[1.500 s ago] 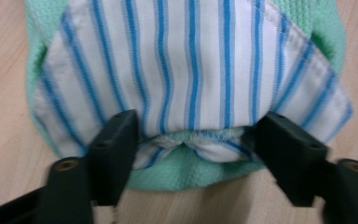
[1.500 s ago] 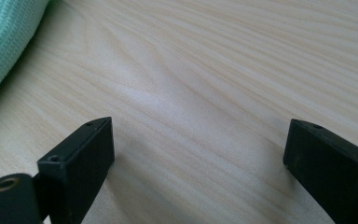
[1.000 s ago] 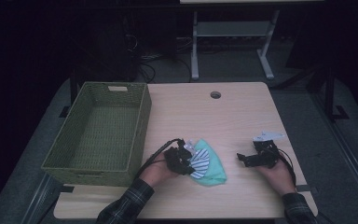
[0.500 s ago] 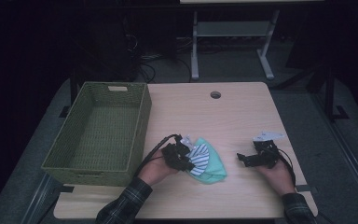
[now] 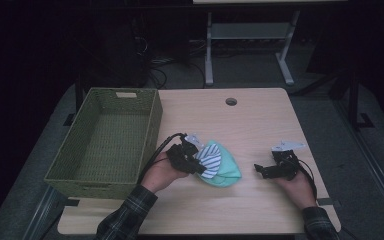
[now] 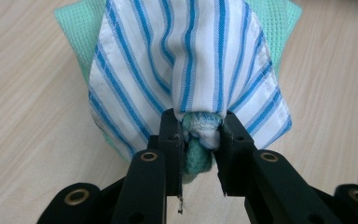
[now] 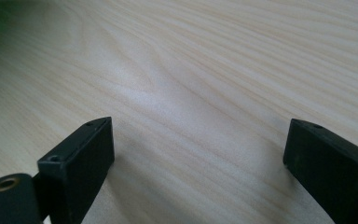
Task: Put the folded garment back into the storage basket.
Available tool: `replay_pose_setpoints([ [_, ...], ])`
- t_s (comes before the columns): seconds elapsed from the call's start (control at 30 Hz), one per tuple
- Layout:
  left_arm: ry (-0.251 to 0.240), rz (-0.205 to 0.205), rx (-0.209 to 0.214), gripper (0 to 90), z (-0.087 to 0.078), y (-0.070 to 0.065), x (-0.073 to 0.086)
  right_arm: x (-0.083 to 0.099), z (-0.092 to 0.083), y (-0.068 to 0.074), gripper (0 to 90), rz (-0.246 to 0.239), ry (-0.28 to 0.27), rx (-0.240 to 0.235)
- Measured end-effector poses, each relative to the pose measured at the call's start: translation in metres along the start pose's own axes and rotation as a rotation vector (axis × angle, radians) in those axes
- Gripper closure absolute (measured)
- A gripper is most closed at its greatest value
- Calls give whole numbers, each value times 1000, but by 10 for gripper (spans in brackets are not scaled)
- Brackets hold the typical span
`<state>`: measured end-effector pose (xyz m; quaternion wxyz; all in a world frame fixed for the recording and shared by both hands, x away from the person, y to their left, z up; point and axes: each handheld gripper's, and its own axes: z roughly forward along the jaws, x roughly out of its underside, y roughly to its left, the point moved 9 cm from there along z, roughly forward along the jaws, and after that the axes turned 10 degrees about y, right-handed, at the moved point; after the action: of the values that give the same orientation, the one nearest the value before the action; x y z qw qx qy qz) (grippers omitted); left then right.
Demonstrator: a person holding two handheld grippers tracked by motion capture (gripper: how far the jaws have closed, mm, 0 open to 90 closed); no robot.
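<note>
A white cloth with blue stripes (image 5: 211,161) lies on top of a mint green cloth (image 5: 228,170) in the middle of the wooden table (image 5: 260,120). My left gripper (image 5: 197,167) is shut on a bunched edge of both. Seen close in the left gripper view, the striped cloth (image 6: 186,70) fans out from the left gripper (image 6: 200,127), with a wad of green cloth (image 6: 196,156) pinched under it. The rest of the green cloth (image 6: 72,28) spreads out behind. My right gripper (image 5: 261,170) rests on the table to the right, apart from the cloths. In its own view the right gripper (image 7: 198,144) stands open over bare wood.
A green woven basket (image 5: 153,127) stands on the left part of the table, close to my left hand. A round cable hole (image 5: 231,101) sits near the far edge. Beyond the table are a metal stand's legs (image 5: 207,60) and cables on the floor.
My left gripper has risen a little with the bunched cloths in its jaws. The right gripper has stayed where it was.
</note>
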<state>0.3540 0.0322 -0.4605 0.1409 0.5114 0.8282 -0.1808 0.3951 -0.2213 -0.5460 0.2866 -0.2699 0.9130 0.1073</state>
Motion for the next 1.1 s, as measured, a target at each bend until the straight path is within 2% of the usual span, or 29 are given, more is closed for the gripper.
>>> replay_pose_setpoints([
  [0.1, -8, -11, 7, 736, -6, 0, -4, 0, 0, 0, 81, 1, -2, 0],
  [0.4, -15, -9, 10, 734, -23, 3, -13, 0, 0, 0, 81, 1, -2, 0],
  [0.83, -28, 2, -23, 732, -59, 11, -18, 0, 0, 0, 69, -1, -1, 2],
  [0.9, -26, 1, -28, 732, -65, 13, -17, 0, 1, 0, 27, 9, 10, 5],
  [0.97, -34, -15, -32, 732, -70, 16, -17, 0, 2, -1, 25, 8, 14, 7],
  [1.0, -28, -7, -37, 732, -72, 18, -16, 0, 2, -1, 23, 6, 13, 7],
  [1.1, -34, -20, -47, 732, -79, 23, -14, 0, 2, -1, 22, 4, 15, 7],
])
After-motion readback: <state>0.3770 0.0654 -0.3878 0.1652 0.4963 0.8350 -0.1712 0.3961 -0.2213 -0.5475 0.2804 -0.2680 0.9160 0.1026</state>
